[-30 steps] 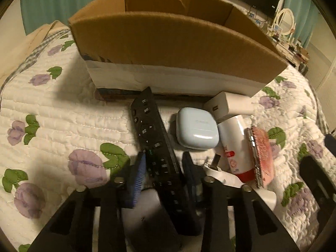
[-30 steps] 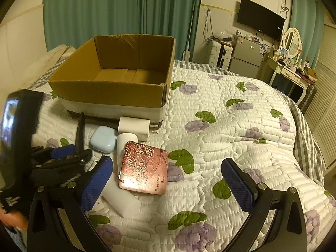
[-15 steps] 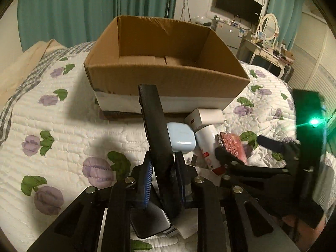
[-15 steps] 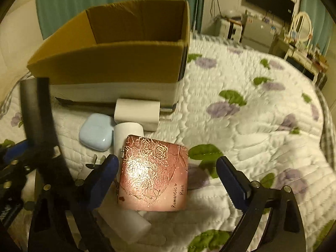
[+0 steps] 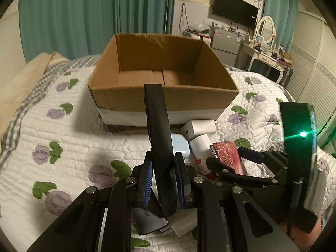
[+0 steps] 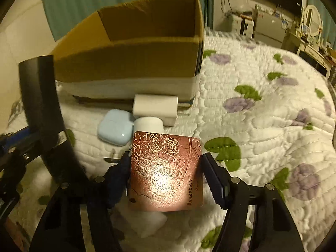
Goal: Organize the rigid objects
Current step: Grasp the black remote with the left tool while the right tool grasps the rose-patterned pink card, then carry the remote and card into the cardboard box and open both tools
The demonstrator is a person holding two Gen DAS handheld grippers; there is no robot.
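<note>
My left gripper is shut on a long black remote control and holds it lifted off the bed, in front of the open cardboard box. The remote also shows at the left of the right wrist view. My right gripper has its jaws on both sides of a red rose-patterned case, which lies on a white bottle; the pads sit at or very near its edges. A light blue earbud case and a white charger lie by the box.
A grey device lies on the quilt under my left gripper. The quilted bed stretches to the right. A dresser with a mirror, a small fridge and a wall television stand in the room behind.
My left gripper has closed on the remote and lifted it from the bed. My right gripper has come down and narrowed around the red case.
</note>
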